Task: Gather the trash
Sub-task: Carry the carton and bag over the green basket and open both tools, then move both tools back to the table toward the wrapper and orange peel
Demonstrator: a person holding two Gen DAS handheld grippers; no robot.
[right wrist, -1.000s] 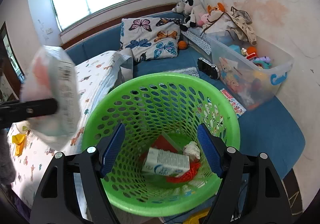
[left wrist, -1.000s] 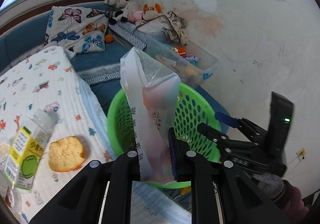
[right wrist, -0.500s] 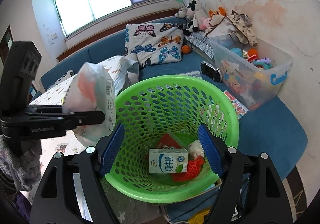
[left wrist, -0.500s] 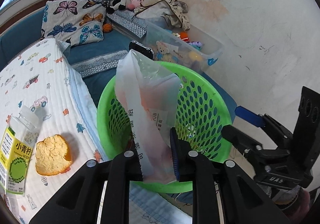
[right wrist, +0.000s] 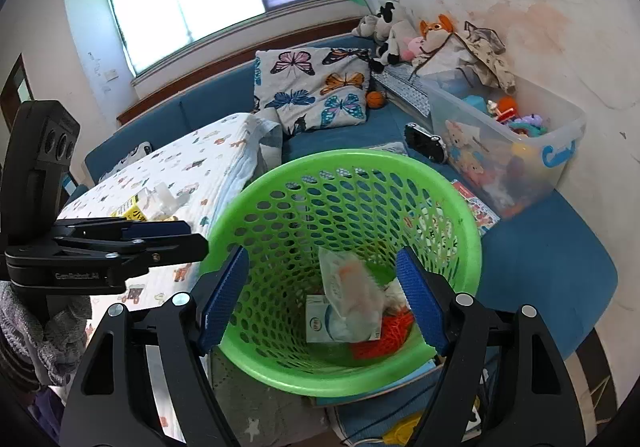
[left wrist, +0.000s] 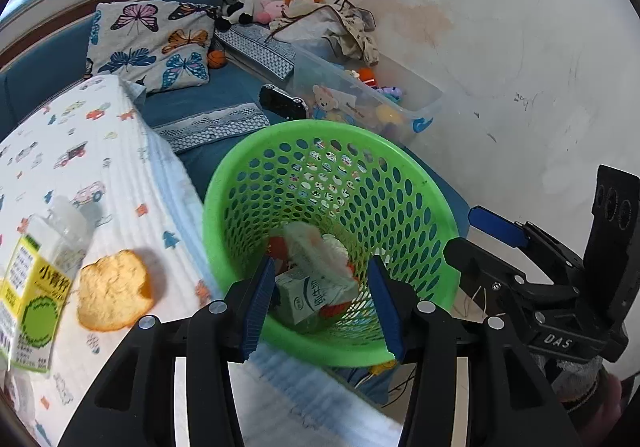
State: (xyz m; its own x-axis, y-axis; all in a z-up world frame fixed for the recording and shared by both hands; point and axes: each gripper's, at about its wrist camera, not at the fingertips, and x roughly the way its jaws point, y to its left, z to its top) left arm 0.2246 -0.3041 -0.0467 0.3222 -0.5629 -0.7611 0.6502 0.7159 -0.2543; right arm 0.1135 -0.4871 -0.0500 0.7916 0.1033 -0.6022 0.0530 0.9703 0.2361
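Trash: plastic bag (right wrist: 352, 297), clamped in the left tongs (left wrist: 322, 301) a moment ago, now lies in the green basket (right wrist: 460, 207) on a carton (left wrist: 308, 297); left tongs opening, empty. Right tongs (right wrist: 320, 301) spread, empty. Bottle (left wrist: 38, 287) and orange peel (left wrist: 114, 291) remain on the bed.

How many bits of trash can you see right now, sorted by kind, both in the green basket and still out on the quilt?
Plastic bag, in the basket: 1
Milk carton, in the basket: 1
Orange-red netting, in the basket: 1
White crumpled wad, in the basket: 1
Plastic drink bottle, on the quilt: 1
Orange peel, on the quilt: 1
Total: 6
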